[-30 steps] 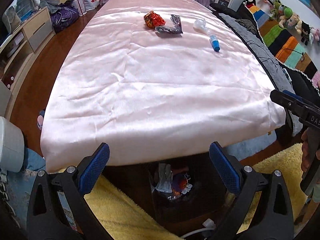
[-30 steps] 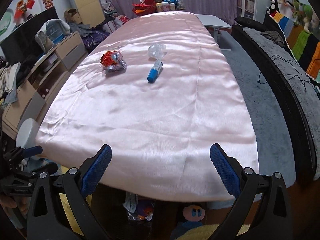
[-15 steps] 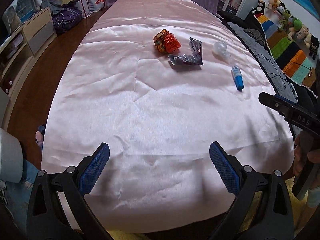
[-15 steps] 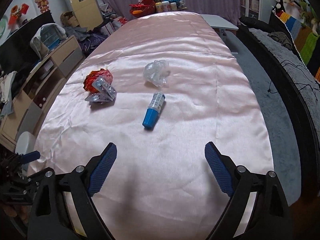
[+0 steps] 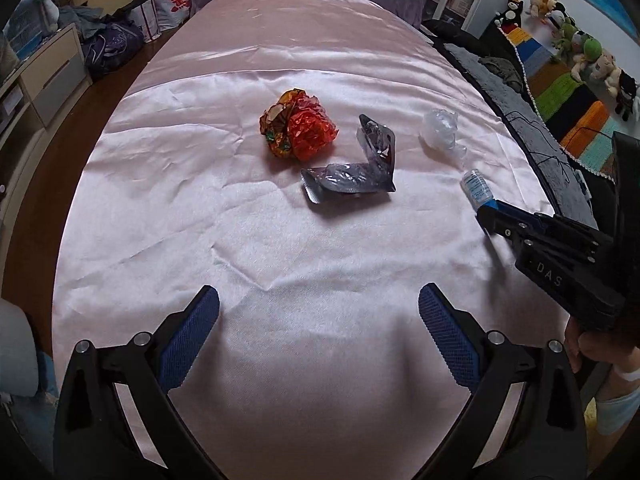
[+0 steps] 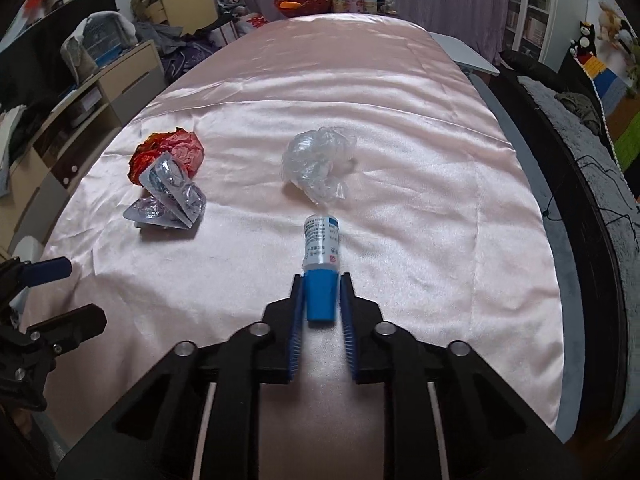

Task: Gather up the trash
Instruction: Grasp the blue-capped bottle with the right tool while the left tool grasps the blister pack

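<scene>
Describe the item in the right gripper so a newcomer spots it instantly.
On the pink satin cloth, nearest the right gripper, lies a small bottle, its blue cap between the pads. Only it is rigid and cylindrical with a white printed label; its neighbours are crumpled wrappers.

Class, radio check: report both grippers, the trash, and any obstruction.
Right gripper just closed on small bottle's blue cap. Left gripper open, empty. Red wrapper, blister packs, clear plastic remain. Nothing blocking.

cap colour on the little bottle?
Blue cap, white labelled bottle. Clearest in the right wrist view.
</scene>
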`<move>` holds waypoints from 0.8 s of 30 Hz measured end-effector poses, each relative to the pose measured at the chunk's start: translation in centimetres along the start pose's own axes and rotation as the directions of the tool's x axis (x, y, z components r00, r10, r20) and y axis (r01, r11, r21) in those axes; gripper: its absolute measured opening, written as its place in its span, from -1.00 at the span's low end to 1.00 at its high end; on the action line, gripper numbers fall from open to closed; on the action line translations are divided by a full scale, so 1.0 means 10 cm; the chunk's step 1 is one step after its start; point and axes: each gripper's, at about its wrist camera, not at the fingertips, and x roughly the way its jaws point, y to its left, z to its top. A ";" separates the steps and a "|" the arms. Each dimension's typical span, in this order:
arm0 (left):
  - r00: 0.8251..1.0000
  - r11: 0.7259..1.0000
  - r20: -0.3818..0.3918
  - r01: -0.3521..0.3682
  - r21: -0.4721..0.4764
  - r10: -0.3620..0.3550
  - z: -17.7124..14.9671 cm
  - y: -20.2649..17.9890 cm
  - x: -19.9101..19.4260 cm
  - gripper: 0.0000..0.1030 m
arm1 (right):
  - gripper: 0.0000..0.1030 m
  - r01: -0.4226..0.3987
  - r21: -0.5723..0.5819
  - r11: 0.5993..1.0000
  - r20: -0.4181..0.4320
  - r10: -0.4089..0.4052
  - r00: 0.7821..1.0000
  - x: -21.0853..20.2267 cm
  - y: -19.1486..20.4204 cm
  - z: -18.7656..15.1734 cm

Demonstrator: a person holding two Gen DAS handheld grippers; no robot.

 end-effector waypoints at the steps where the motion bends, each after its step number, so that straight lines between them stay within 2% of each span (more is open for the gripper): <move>1: 1.000 1.000 -0.003 0.004 0.006 -0.004 0.04 -0.03 0.04 0.84 | -0.65 -0.001 0.000 1.000 0.003 0.001 1.000 0.00 -0.02 0.00; 6: 1.000 1.000 0.006 0.005 -0.008 -0.005 0.30 -0.13 0.22 0.84 | -0.65 -0.055 0.028 0.998 -0.006 0.056 0.998 -0.01 -0.15 0.01; 10: 1.000 0.999 0.015 0.009 -0.038 -0.008 0.51 -0.18 0.37 0.84 | -0.65 -0.072 0.027 0.997 -0.008 0.072 0.997 -0.04 -0.19 -0.03; 15: 1.000 0.999 0.017 -0.016 -0.030 0.017 0.67 -0.27 0.52 0.83 | -0.65 -0.089 0.025 0.996 -0.006 0.089 0.996 -0.05 -0.22 -0.05; 17: 1.000 1.000 0.010 -0.018 -0.016 0.018 0.68 -0.31 0.55 0.73 | -0.65 -0.099 0.030 0.995 -0.007 0.099 0.995 -0.06 -0.24 -0.07; 21: 0.998 0.999 0.021 -0.054 0.004 0.054 0.68 -0.32 0.53 0.24 | -0.65 -0.103 0.021 0.994 -0.007 0.103 0.995 -0.09 -0.27 -0.10; 22: 0.998 0.999 0.022 -0.052 0.002 0.052 0.68 -0.31 0.51 0.18 | -0.65 -0.101 0.017 0.995 -0.007 0.101 0.995 -0.09 -0.27 -0.11; 24: 0.999 1.000 0.015 -0.028 -0.007 0.028 0.67 -0.27 0.49 0.17 | -0.65 -0.086 0.000 0.996 -0.007 0.086 0.996 -0.10 -0.24 -0.12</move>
